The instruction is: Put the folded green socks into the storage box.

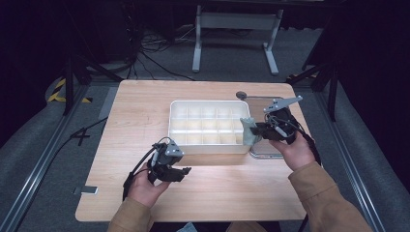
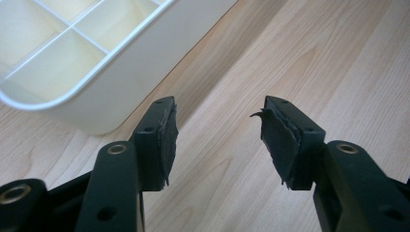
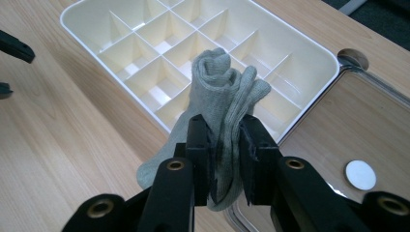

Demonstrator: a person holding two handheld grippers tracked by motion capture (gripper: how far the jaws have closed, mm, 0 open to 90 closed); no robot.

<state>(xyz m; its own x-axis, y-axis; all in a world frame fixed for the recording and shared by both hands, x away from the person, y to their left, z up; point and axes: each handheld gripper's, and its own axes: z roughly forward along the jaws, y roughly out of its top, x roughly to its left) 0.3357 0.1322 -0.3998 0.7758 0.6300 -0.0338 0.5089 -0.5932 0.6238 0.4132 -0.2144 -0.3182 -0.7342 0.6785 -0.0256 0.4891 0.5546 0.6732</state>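
Sock (image 3: 220, 92): upright, long axis vertical — pinched in right tool (image 3: 227, 145)
Around: divided tray (image 3: 121, 29) beneath
Left tool (image 2: 217, 130): wide — over desk (image 2: 338, 63)

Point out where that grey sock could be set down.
Every cell of the white divided plastic organiser box is bare, as is the wooden table left of it. The right gripper holds the grey rolled sock beside the clear tray.

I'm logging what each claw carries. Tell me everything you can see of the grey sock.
The grey sock is a soft ribbed knit, pale grey-green, rolled or folded into a bundle. The right claw is shut on its middle; the bunched top rises above the jaws and a loose end hangs below. It is held over the near right edge of the white divided tray, by a clear lid.
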